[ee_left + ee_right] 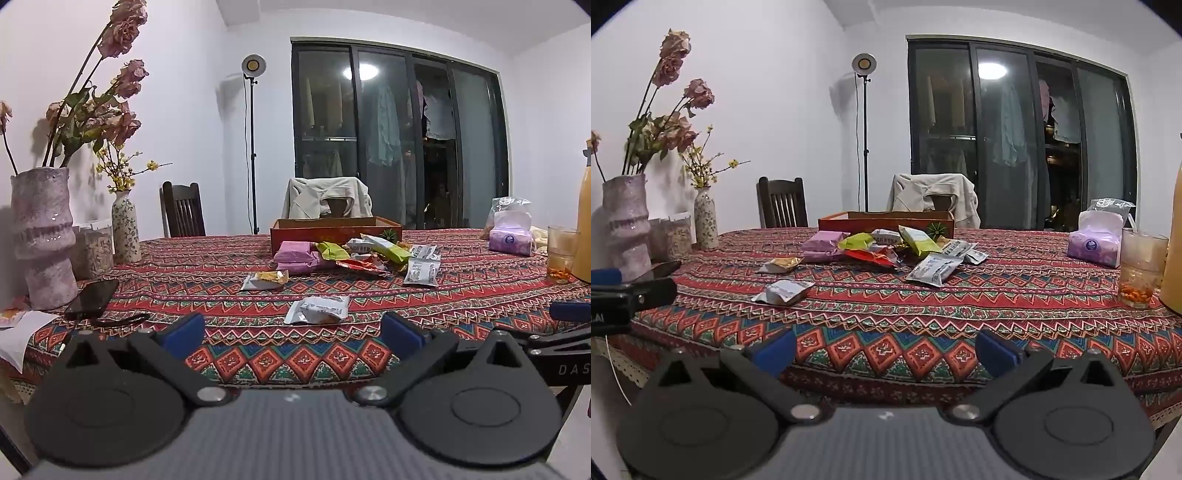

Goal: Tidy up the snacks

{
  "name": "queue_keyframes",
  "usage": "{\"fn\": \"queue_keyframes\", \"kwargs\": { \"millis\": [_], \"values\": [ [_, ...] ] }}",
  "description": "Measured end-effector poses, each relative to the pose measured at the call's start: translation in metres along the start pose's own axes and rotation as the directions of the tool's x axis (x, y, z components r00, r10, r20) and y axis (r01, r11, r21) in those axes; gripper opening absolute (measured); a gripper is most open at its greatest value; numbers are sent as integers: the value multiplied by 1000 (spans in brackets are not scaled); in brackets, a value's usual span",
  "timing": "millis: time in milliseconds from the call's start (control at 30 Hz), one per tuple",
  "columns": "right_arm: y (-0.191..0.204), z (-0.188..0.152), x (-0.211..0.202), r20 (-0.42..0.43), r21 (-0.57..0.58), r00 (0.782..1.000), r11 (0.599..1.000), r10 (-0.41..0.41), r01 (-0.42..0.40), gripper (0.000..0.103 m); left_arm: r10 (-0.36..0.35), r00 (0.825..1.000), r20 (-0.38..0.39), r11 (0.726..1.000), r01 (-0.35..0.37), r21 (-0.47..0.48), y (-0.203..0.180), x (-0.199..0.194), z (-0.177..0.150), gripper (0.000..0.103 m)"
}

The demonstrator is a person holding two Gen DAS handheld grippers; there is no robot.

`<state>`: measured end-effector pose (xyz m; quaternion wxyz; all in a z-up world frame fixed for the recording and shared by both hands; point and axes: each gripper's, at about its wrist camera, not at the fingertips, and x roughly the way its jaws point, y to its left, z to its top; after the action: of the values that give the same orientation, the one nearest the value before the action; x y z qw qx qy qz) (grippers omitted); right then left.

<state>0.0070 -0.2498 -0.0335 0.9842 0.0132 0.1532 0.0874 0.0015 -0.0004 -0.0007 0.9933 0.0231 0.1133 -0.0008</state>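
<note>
Several snack packets lie in a loose pile [354, 254] on the patterned tablecloth, in front of an orange cardboard box [332, 229]. A white packet [318, 310] lies nearest, a yellow-and-white one [265, 280] behind it. My left gripper [291, 332] is open and empty, low over the table's near edge, short of the white packet. In the right wrist view the pile [886, 249], the box [886, 221] and the white packet [785, 291] show again. My right gripper [886, 349] is open and empty at the near edge.
Two vases [42, 236] with dried flowers and a black phone [92, 299] stand at the left. A tissue pack [1095, 243], a glass [1141, 271] and a yellow jug [1174, 243] stand at the right. Chairs stand beyond the table.
</note>
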Motion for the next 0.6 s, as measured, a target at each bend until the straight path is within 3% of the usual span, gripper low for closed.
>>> {"fn": "queue_keyframes", "kwargs": {
  "millis": [600],
  "values": [
    [0,2,4,-13,-1,1000,1000,-7,7,103,1,1000,-10,1000,-1,-17,3,4,5,103]
  ]
}}
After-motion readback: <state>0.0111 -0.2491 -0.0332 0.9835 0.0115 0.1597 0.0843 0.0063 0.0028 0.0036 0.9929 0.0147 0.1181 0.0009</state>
